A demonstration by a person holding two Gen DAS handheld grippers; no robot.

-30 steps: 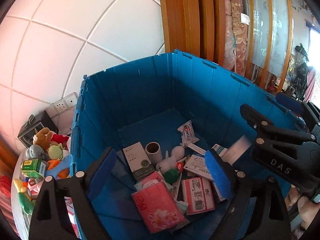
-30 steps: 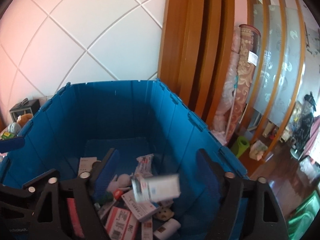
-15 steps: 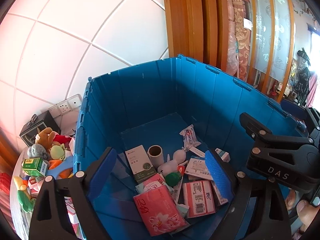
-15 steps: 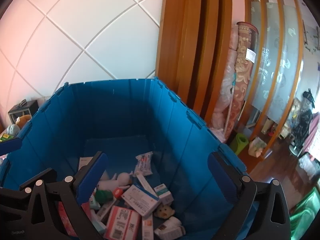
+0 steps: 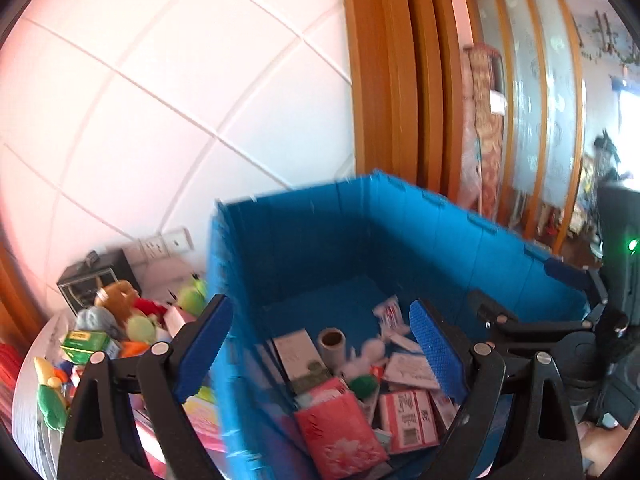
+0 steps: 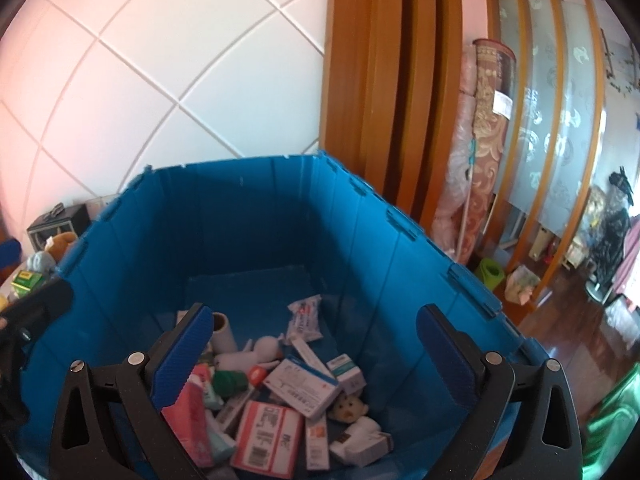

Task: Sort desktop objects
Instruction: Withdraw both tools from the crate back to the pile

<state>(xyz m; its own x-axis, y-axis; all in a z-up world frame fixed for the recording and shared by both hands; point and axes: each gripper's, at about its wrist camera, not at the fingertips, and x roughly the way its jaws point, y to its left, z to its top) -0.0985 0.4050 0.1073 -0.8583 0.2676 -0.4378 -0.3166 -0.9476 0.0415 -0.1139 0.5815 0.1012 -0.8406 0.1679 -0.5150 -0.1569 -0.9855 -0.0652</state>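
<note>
**Blue crate and bench stock, with both my grippers empty**

Landmark: the large blue plastic folding crate (image 6: 256, 216), standing against the white tiled wall (image 6: 168, 60).

1. My right gripper (image 6: 312, 352) hangs over the near rim of the crate. Its jaws have just been opening and now stand wide, with nothing between them.
2. My left gripper (image 5: 320, 352) straddles the crate's left wall, one blue pad outside it and one inside. Its jaws are spread wide and hold nothing.
3. On the crate floor, near side: a pink soft tissue pack with a flower print (image 5: 340, 428); a red-and-white barcoded carton (image 6: 266, 434); a flat white medicine box with blue print (image 6: 302, 386); a small white-and-teal box (image 6: 346, 370); a small cream doll head (image 6: 348, 406).
4. On the crate floor, middle: a white cylindrical roll with a brown core (image 5: 331, 342); a white rabbit-shaped toy (image 6: 256, 354); a green round-capped item (image 6: 228, 382); a white and grey-green upright carton (image 5: 298, 354).
5. On the crate floor, far side: a white crinkled sachet with red and blue print (image 6: 305, 318).
6. Left of the crate, on the white bench (image 5: 32, 412): a heap of plush toys (image 5: 120, 312), a green-and-yellow box (image 5: 85, 344), and a black box (image 5: 96, 280) against the wall.
</note>
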